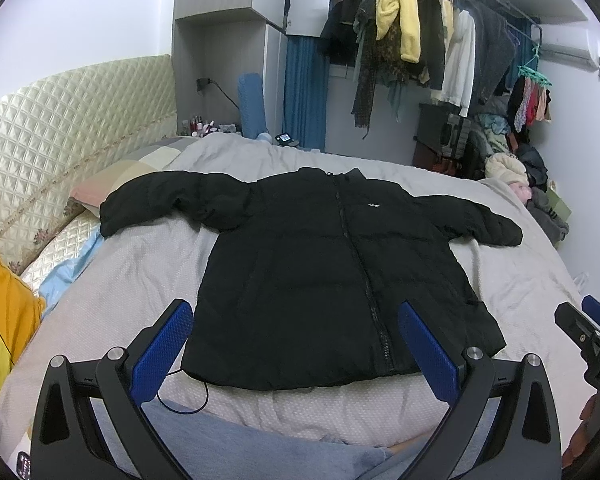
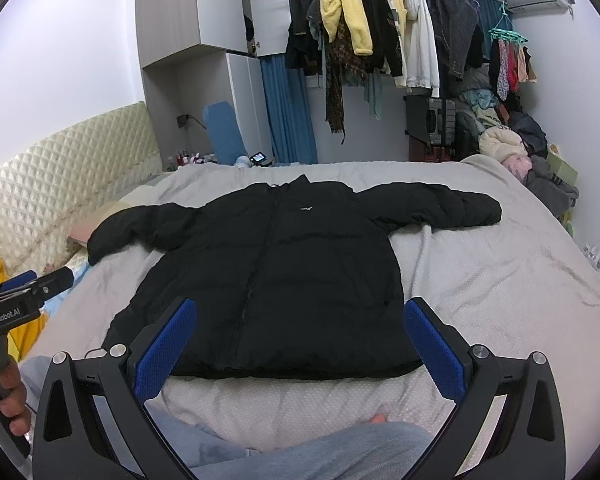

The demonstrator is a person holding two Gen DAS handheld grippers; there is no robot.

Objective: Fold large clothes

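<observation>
Black and padded, the jacket (image 1: 320,280) is lying flat on the grey bed cover (image 1: 132,272), front up, just ahead of both claws, its hem nearest them and its collar pointing away toward the clothes rail (image 2: 400,32); the body's long axis is running straight ahead, the sleeves stretching out to either side. The left gripper (image 1: 296,344) is hovering with its blue pads wide apart, holding nothing; the right gripper (image 2: 300,340) is spread likewise, empty. A thin black cord (image 1: 188,396) is trailing beside the hem. A quilted headboard (image 1: 60,128) is standing off to the left, and a heap of clothes (image 2: 520,148) is sitting far right.
</observation>
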